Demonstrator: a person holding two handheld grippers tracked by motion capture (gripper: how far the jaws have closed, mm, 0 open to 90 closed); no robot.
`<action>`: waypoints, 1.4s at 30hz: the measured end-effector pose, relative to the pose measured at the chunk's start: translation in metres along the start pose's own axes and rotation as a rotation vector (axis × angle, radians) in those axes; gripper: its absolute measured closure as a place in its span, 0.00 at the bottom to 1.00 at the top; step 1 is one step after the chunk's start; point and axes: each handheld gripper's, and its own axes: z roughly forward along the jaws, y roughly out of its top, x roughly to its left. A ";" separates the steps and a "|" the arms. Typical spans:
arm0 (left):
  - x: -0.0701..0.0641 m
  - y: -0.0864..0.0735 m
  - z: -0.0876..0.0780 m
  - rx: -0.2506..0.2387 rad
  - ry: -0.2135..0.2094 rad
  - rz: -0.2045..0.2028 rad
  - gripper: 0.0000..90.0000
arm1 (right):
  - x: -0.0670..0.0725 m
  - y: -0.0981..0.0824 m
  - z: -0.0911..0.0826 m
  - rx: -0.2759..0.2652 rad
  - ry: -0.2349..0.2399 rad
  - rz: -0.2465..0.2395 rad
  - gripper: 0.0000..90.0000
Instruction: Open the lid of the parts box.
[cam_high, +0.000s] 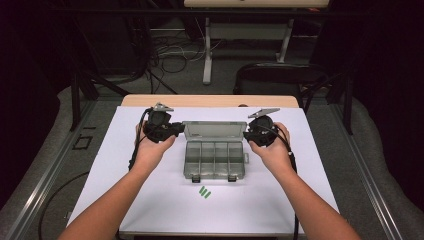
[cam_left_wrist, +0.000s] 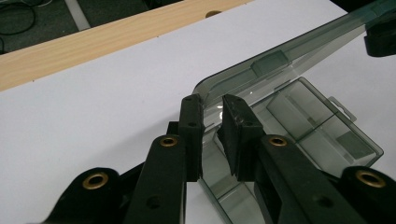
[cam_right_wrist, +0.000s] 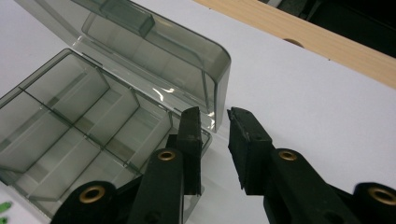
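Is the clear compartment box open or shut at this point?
Open. The compartment box has its lid raised behind the tray, and the bare divided compartments show from above.

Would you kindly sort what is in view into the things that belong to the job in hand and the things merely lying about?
In the job:
- clear compartment box, its lid raised
- left gripper at the lid's left corner
- right gripper at the lid's right corner

Lying about:
- small green pieces on the white table
- black chair beyond it
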 end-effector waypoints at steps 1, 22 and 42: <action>0.001 0.000 0.000 -0.002 -0.004 -0.002 0.87 | -0.001 0.000 0.004 0.004 -0.007 0.003 0.83; 0.011 0.004 0.004 -0.016 0.003 -0.036 0.86 | -0.008 0.001 0.026 0.002 -0.007 0.052 0.95; 0.009 -0.017 0.023 -0.054 -0.004 -0.062 0.79 | -0.008 0.002 0.027 0.011 -0.013 0.087 0.96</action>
